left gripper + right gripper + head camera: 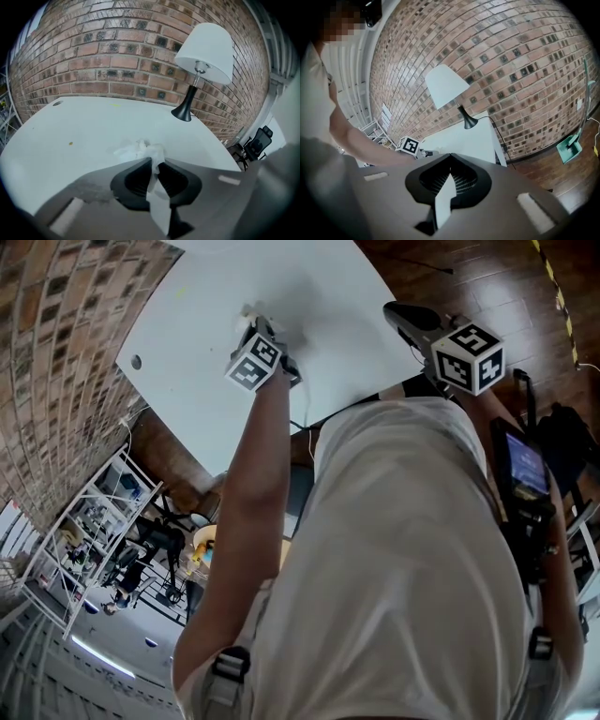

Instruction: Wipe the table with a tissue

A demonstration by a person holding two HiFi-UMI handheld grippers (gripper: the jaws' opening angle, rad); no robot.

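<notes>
A crumpled white tissue [139, 150] lies pressed on the white table [84, 136], and my left gripper [153, 162] is shut on its near end. In the head view the left gripper [258, 329] reaches over the middle of the table [197, 343] with a bit of tissue [248, 310] showing at its tip. My right gripper [408, 317] hovers at the table's right edge. Its jaws [450, 158] are shut with nothing between them, raised above the tabletop and pointing at the brick wall.
A white-shaded lamp [205, 54] on a black base stands at the table's far corner by the brick wall. A small speck [71, 143] and a cable hole [57, 103] mark the tabletop. A teal dustpan [569, 149] leans on the floor; shelving [94, 521] stands left.
</notes>
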